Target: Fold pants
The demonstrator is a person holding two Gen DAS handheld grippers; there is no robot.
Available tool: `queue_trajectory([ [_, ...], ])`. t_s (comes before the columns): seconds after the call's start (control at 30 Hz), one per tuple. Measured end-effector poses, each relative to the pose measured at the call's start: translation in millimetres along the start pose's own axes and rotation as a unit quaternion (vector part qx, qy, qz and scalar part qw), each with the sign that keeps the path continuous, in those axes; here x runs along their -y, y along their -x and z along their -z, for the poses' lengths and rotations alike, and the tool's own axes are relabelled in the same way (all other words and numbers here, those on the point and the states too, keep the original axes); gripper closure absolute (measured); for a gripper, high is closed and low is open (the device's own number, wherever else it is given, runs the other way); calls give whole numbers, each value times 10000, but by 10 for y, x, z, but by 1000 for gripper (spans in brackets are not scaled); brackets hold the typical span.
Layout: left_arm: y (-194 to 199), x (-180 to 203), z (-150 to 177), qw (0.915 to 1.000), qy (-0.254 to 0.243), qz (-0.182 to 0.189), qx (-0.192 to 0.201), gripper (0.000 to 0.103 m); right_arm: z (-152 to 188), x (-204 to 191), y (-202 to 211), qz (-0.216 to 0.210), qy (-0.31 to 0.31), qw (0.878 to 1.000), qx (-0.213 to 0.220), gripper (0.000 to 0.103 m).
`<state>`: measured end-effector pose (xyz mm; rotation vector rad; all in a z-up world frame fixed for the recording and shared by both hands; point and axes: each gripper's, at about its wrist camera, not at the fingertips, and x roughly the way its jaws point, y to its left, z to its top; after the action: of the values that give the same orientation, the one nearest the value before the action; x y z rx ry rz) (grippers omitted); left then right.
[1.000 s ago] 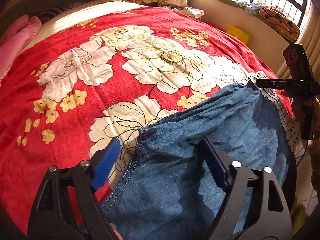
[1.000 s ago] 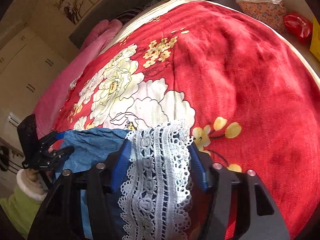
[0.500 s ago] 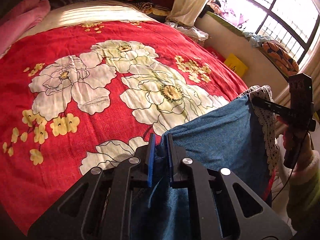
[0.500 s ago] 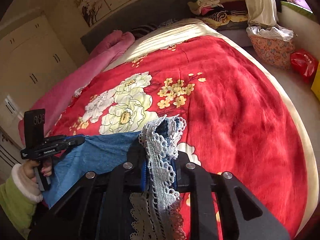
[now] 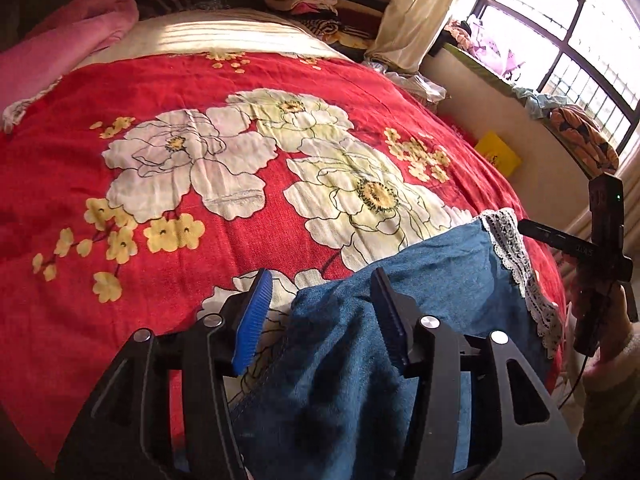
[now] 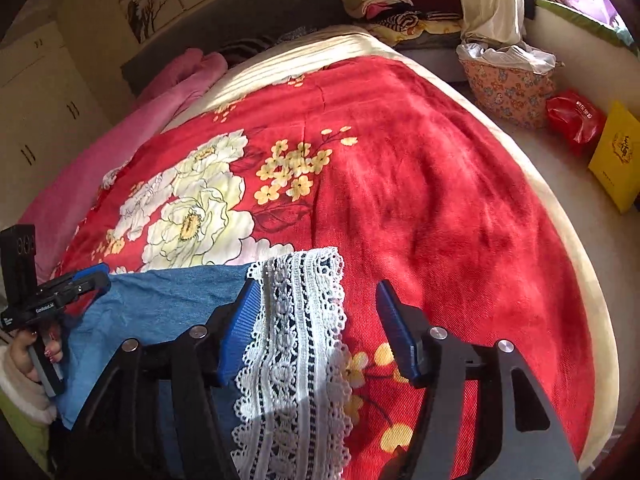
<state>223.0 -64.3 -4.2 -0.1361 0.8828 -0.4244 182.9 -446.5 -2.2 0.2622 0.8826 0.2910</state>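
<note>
Blue denim pants point(image 5: 420, 304) with a white lace hem point(image 6: 296, 320) lie at the near edge of the bed on a red flowered blanket point(image 5: 240, 200). My left gripper point(image 5: 320, 312) is open, its blue pads on either side of the denim's top edge. My right gripper point(image 6: 320, 328) is open over the lace end, the lace lying between the pads. The right gripper also shows at the right of the left wrist view point(image 5: 560, 240), and the left gripper at the left of the right wrist view point(image 6: 76, 288).
A pink blanket point(image 6: 152, 120) lies along the bed's left side. Folded clothes point(image 6: 380, 4) are piled beyond the bed head. A flowered basket point(image 6: 508, 88), a red bag point(image 6: 576, 124) and a yellow box point(image 6: 616, 160) stand on the floor to the right, under the window.
Both grippers were shut on the pants half a second ago and have now opened. The denim and lace have dropped onto the blanket.
</note>
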Motion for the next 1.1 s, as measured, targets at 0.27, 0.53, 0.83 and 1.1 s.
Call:
queue_trajectory([
  [0.27,883,46,316,9981,72,-180,589,30,391,-88,654,-141,-130,9991,387,22],
  [0.53,1584,-391,979,9882,1072,-530,953,22,918,-172,820,-208,-382,9983,396,18],
  [0.83,1941,-837,1712,9754,1797,-1036,746,18,1393,-124,741,-261,-981,9948,126,16],
  [1.1,1626,-914,1906,9621,2693,-277,328,17,1455,-80,742,-395,-1235,9915,99,16],
])
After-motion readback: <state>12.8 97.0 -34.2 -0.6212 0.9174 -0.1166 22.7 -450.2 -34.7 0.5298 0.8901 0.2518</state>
